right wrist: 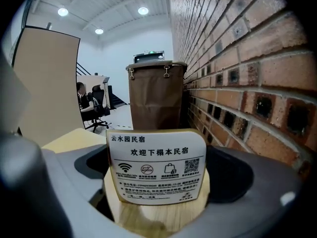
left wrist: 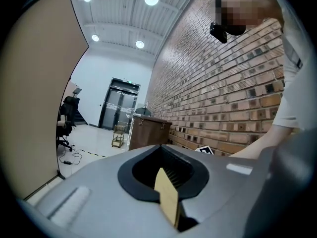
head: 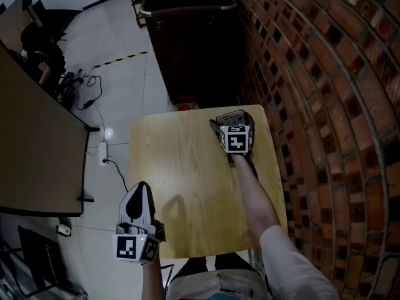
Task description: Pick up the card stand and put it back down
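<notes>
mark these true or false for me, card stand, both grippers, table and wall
1. The white printed card stand with a wooden base sits between the right gripper's jaws. True.
2. The left gripper is at the far end of the light wooden table. False: it is at the near left corner.
3. A red brick wall runs along the table's right side. True.
4. The card's print faces away from the right gripper's camera. False: it faces it.
</notes>
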Tool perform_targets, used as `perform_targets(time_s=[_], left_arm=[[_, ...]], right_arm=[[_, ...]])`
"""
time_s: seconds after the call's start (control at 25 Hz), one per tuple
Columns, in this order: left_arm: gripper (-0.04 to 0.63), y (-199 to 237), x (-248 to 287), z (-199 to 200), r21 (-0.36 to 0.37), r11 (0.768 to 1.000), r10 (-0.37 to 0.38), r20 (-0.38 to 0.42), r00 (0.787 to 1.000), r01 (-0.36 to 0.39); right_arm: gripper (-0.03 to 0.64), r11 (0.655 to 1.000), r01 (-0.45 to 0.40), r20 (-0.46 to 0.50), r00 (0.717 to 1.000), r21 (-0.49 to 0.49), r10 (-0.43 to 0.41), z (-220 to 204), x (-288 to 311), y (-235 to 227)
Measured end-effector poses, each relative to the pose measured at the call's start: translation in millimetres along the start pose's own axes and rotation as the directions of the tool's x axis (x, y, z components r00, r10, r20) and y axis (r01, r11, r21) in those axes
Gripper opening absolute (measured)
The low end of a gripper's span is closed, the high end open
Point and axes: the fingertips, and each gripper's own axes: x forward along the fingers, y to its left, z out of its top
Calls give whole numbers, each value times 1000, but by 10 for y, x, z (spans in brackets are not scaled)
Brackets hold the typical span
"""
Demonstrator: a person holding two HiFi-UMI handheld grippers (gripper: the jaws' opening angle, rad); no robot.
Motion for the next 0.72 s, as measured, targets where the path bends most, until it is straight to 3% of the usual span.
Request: perform_targets(time_s=[0.16,0.36,0.52,0.72], left_arm=[[5,-33,8,37,-4,1000,-4,12,1000,4],[6,-137,-12,152,13,1000,-13,51,999,13],[6,-236,-58,290,30,999,-33,91,995,31],[6,-420,-150,390,51,996,-84,119,989,78]], right_arm=[[575,1000,-6,22,1000,-18,7,47,-105,3],[569,995,-9,157,987,-101,25,311,-593,107],[567,988,-21,298,952,-156,67,608,-1322,316],[566,987,-71,424,896,-145,127,819,-2400,631]])
